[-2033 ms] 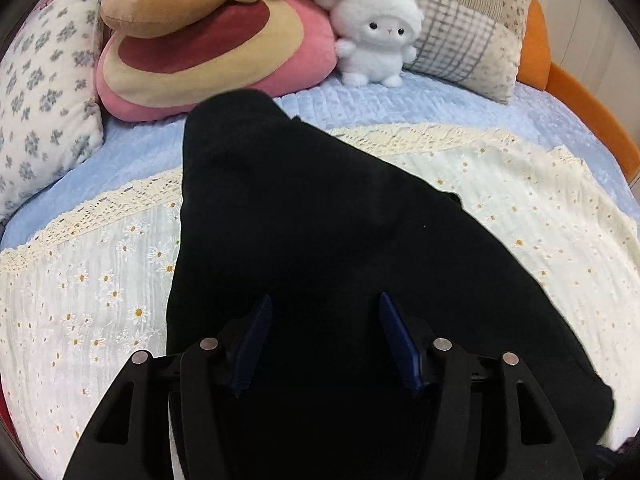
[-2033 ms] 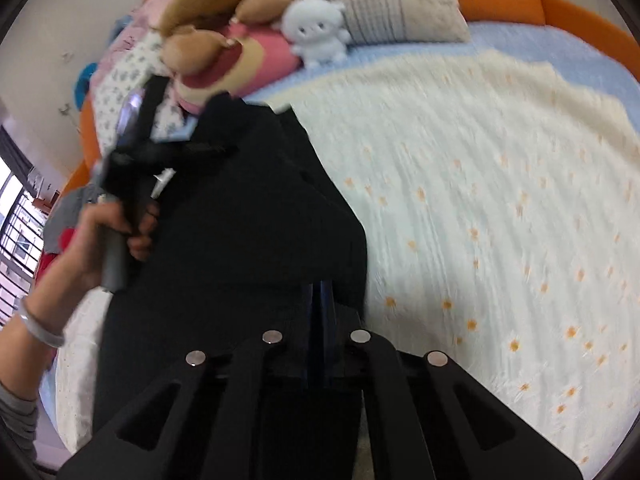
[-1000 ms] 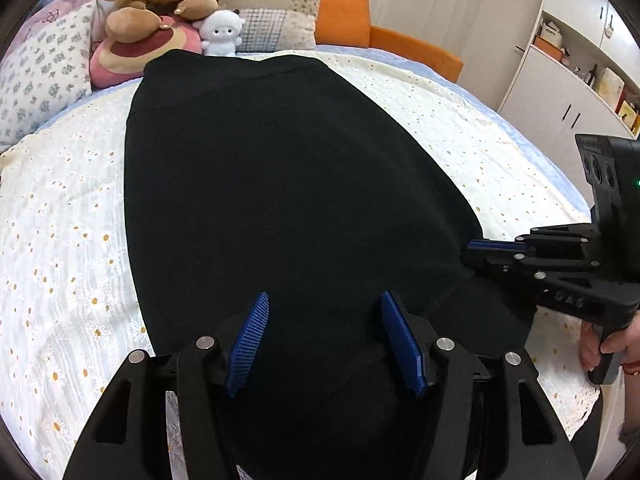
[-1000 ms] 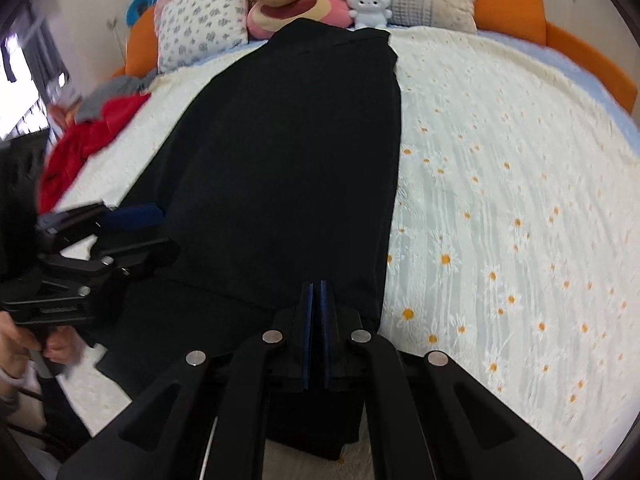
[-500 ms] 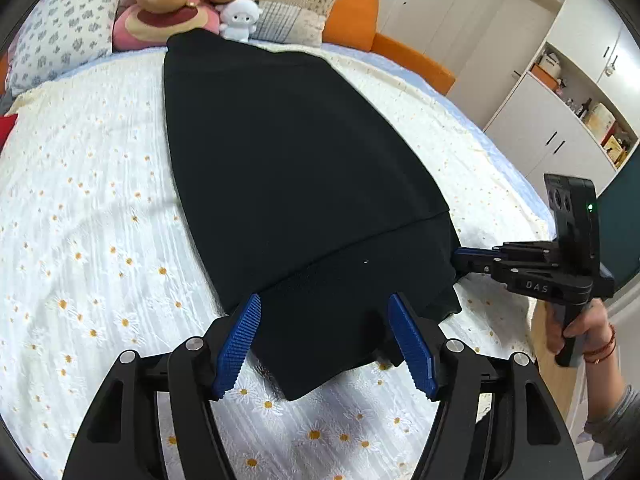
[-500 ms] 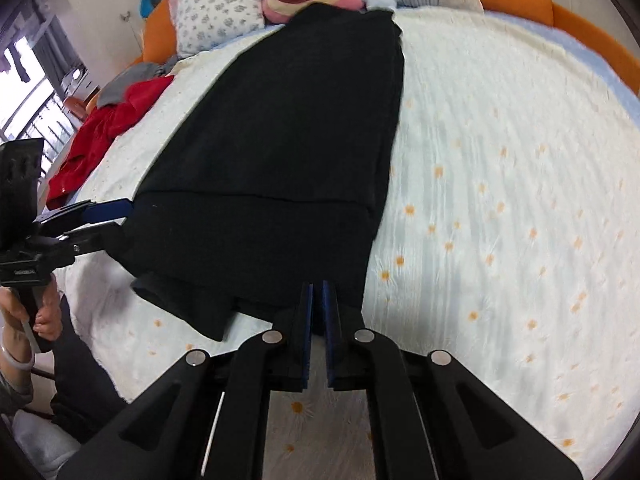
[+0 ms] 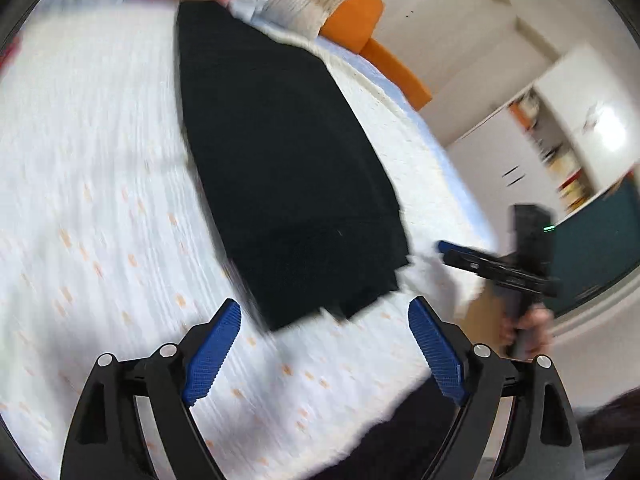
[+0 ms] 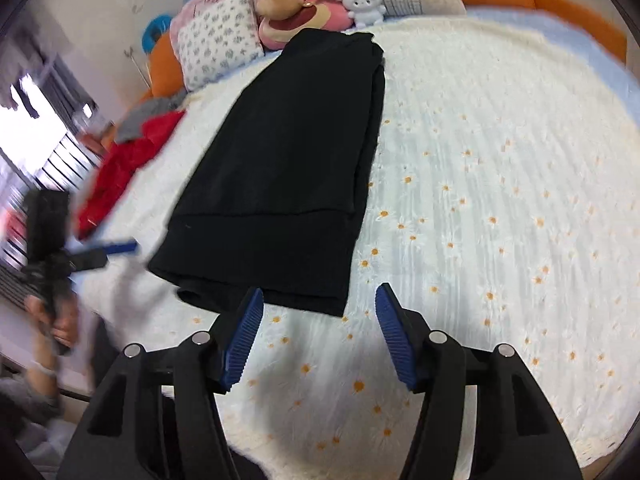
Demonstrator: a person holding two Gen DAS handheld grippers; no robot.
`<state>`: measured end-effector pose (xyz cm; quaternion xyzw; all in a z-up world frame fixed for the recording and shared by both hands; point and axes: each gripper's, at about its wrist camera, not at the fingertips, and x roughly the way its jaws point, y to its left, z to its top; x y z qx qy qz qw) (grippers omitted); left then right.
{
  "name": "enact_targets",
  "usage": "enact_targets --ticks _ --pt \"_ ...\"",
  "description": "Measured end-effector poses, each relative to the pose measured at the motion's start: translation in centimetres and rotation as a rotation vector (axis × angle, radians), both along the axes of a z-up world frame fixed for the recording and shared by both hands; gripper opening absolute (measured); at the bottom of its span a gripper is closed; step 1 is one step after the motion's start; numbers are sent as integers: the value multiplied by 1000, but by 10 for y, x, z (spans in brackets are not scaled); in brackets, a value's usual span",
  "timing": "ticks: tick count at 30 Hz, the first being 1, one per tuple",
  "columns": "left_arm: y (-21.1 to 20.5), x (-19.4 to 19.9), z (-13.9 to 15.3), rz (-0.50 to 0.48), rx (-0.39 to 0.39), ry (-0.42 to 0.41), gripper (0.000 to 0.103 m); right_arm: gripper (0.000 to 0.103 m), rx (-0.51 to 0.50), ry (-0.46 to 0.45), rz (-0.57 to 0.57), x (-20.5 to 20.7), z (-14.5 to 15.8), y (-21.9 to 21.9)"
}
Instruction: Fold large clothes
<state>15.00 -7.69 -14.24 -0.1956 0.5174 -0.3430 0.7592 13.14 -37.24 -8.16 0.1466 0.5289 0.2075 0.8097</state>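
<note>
- Right gripper (image 8: 318, 330): jaws spread wide, nothing between them, held above the bedspread just short of the garment's near hem. Left gripper (image 7: 322, 346): likewise wide apart and empty, at the near edge of the bed; the left wrist view is motion-blurred.
- Black garment (image 8: 288, 168): lies flat on the daisy-print bedspread (image 8: 500, 200) as a long, narrow strip, already folded lengthwise. Hem band nearest the grippers, far end up against the pink plush cushion (image 8: 304, 20) and white plush toy (image 8: 365, 2).
- Judged step: re-grasp the near hem for a crosswise fold toward the far end.
- Technique: take one near corner in each gripper, pinching through all layers. The near-left corner shows an under-layer peeking out, so a shallow bite would likely catch only the top ply.
- Lift both corners evenly and carry them along the strip's centre line; uneven height would skew the fold.
- Lay the hem down square to the side edges, then let go.
- Risk: a red garment (image 8: 120, 164) lies near the left edge; keep the strip from dragging toward it.
</note>
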Motion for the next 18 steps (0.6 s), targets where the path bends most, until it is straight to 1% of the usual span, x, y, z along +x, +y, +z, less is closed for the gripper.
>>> enact_targets --ticks 1,2,4,5,7,9,12,16,18 --pt "4 2 -7 -2 -57 53 88 59 66 34 -14 3 -3 -7" --pt "5 4 -12 -2 -84 85 88 59 148 84 -27 8 -10 -15" --pt "3 6 -24 6 -80 136 88 59 247 163 -49 17 -23 -25" --pt "-1 8 -29 6 -75 154 88 59 265 189 -56 22 -29 -27" --pt "-5 9 -37 -2 -97 188 88 59 264 226 -64 29 -36 -26" --pt "-9 11 -44 1 -98 217 88 59 258 268 -67 35 -44 -26" --pt "-15 16 -49 6 -98 229 88 59 260 300 -70 42 -49 -24" --pt "-22 24 -50 13 -115 232 89 59 294 320 -61 50 -45 -19" --pt "-26 27 -51 12 -108 236 89 59 282 334 -46 54 -45 -13"
